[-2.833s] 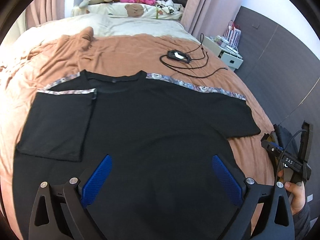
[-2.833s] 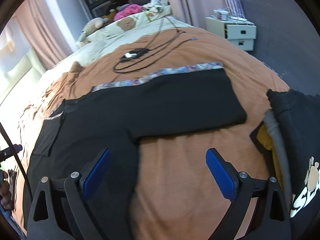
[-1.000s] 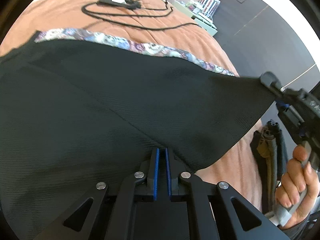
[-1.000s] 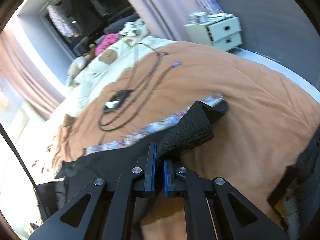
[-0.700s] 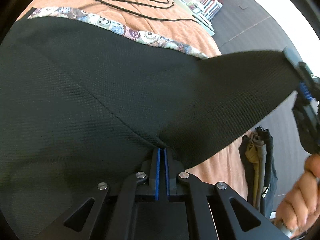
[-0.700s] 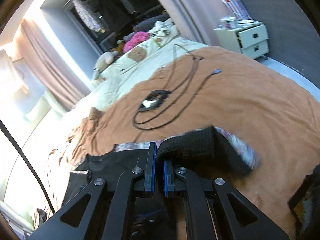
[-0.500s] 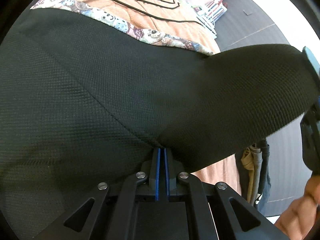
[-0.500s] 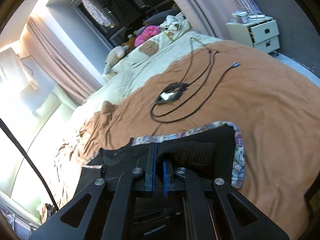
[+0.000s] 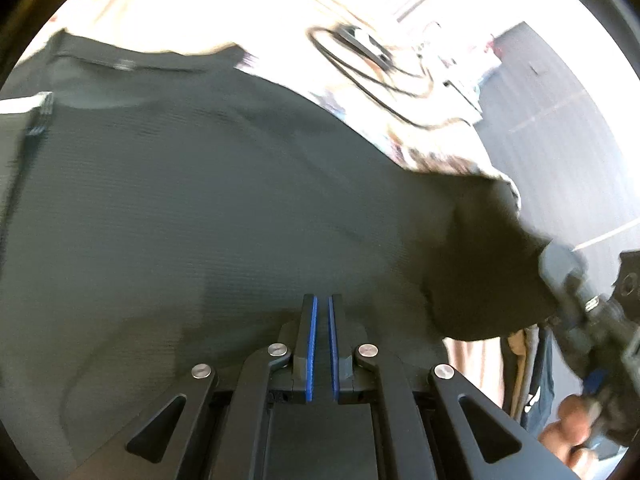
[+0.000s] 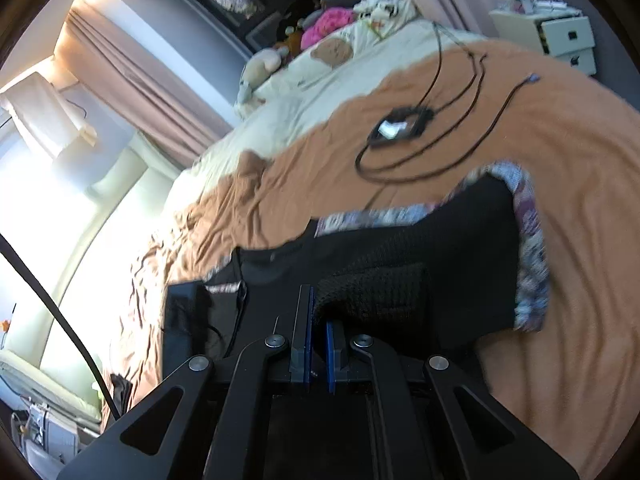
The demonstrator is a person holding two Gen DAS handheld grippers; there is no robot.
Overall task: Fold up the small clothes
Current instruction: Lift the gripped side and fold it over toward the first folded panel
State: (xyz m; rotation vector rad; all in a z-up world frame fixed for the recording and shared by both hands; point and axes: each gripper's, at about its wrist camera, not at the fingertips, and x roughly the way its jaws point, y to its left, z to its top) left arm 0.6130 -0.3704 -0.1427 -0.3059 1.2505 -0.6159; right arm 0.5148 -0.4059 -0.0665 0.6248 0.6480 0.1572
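A black T-shirt (image 9: 224, 208) with patterned shoulder trim (image 10: 532, 248) lies on a brown blanket (image 10: 580, 152). In the left wrist view my left gripper (image 9: 322, 304) is shut on the shirt's fabric near the underarm, and cloth fills most of that view. My right gripper (image 10: 318, 312) is shut on the end of the shirt's right sleeve (image 10: 384, 284), which is doubled back over the shirt body. That same right gripper (image 9: 568, 280) shows at the right edge of the left wrist view, the sleeve stretched to it. The other sleeve (image 10: 188, 316) lies folded inward.
A black device with looped cables (image 10: 400, 126) lies on the blanket beyond the collar. Pillows and plush toys (image 10: 328, 24) crowd the bed's head, and a white nightstand (image 10: 560, 36) stands at the right. A pile of other clothes (image 9: 524, 360) sits beside the shirt.
My right gripper has lifted the right sleeve and carried it leftward over the shirt body. My left gripper moved along with the pinched fabric, and the collar came into its view.
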